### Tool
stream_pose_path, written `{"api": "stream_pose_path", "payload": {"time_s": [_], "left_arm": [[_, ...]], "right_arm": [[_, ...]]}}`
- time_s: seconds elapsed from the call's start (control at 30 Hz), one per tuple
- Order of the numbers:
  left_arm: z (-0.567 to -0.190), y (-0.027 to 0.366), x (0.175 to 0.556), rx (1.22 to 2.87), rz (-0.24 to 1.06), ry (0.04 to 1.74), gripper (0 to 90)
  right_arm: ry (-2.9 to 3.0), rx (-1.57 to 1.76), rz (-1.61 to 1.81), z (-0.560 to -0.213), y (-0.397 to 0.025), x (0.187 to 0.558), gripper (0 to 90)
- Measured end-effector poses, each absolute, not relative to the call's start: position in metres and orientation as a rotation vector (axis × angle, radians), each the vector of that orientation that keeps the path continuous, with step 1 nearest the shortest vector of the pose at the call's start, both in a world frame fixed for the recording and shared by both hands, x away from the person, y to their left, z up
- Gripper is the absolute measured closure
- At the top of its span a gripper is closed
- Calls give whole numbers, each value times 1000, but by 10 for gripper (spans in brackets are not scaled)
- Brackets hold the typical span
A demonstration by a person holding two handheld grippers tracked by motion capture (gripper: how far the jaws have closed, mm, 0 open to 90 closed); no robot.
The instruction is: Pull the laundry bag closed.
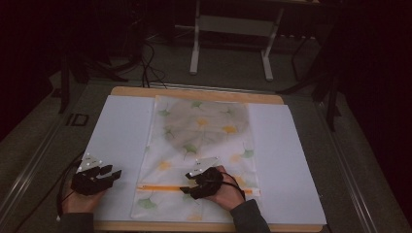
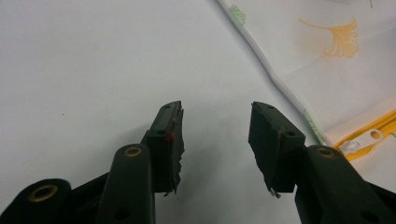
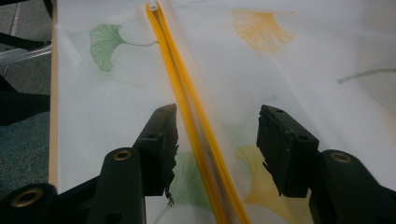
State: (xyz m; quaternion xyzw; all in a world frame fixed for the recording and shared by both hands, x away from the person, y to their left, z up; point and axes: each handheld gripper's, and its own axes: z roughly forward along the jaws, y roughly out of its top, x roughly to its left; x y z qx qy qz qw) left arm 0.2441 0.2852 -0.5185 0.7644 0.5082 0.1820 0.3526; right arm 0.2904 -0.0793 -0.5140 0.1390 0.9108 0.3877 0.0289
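From above, your left gripper (image 1: 114, 175) rests on the white sheet (image 1: 121, 131), beside the mesh bag (image 1: 201, 145). Left gripper view: jaws spread, empty. Right gripper view: your jaws straddle the orange zipper (image 3: 187, 100) (apart, not pinching).

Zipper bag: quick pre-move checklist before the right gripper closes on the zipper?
1. Right gripper open: ok.
2. Zipper between its jaws: ok.
3. Zipper pull reachable by the left gripper: not ok, it sits off to that gripper's side.
4. Left gripper open, holding nothing: ok.
5. Bag flat on the white sheet: ok.
6. Zipper fully shut: cannot tell.
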Motion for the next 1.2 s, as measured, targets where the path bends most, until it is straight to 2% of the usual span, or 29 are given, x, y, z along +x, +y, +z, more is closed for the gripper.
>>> {"api": "stream_pose_path", "payload": {"time_s": [0.6,1.2], "left_arm": [[-518,284,244,1984,480,1313,539],[-519,281,245,1996,492,1311,513]], "right_arm": [[2826,379,1215,-518,-53,293,487],[2833,329,1244,-522,-33,293,552]]}}
